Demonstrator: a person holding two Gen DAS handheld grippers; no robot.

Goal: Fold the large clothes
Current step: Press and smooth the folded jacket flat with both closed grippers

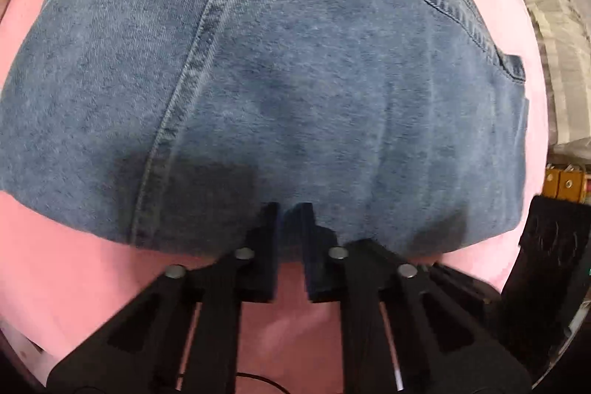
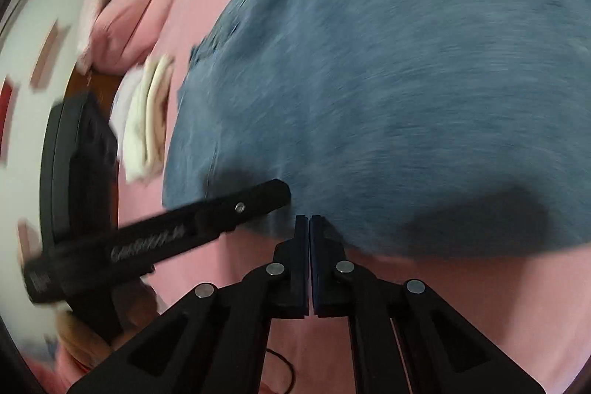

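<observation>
Two black claws meet the near edge of the folded jeans (image 1: pixel 280 69), which lie flat on the pink bedsheet (image 1: pixel 66 253). Left gripper (image 1: pixel 290 209) has its tips resting on that denim edge with a gap between them, slackened. Right gripper (image 2: pixel 308 217), just beside it at the same edge, looks pressed together; whether cloth is pinched I cannot tell.

Blurred blue jeans (image 2: pixel 388 91) on pink sheet (image 2: pixel 461 301), right claw (image 2: pixel 308 222) nearly closed at denim edge, left claw (image 2: pixel 280 192) alongside
</observation>
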